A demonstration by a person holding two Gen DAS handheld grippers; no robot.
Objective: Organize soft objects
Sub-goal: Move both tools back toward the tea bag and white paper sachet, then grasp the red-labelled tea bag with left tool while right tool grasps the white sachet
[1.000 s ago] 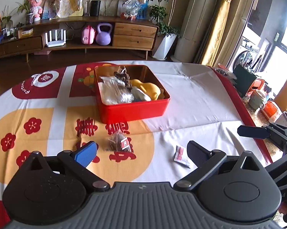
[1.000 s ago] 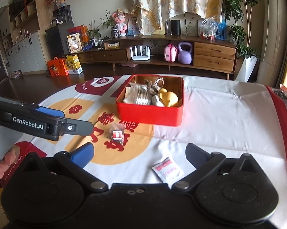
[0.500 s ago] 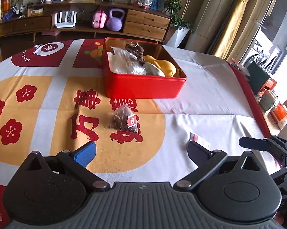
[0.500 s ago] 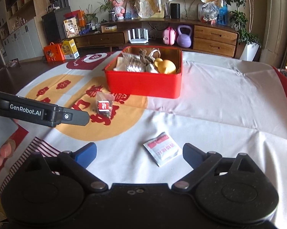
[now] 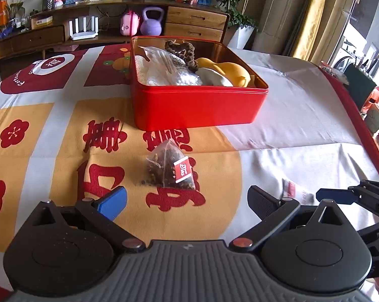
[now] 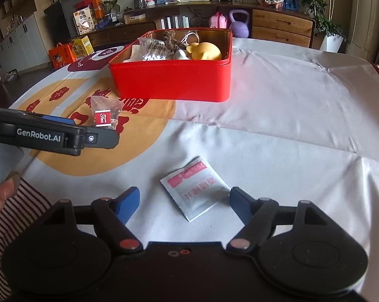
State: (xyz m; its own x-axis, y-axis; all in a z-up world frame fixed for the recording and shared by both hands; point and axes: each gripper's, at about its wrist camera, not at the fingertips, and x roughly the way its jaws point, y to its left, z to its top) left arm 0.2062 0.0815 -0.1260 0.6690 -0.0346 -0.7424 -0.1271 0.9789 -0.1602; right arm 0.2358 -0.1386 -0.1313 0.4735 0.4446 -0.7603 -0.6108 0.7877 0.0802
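A long wooden sideboard [image 5: 114,30] lines the wall beside golden curtains [image 5: 312,17].

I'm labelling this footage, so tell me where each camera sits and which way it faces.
Left wrist: on the left gripper, angled down at the pyramid tea bag with a red tag; its open fingers show, the right gripper at the edge.
Right wrist: on the right gripper, angled down at the flat white sachet with red print; open, jaws just closing.
Shared: red rectangular tin, tea bag, sachet.
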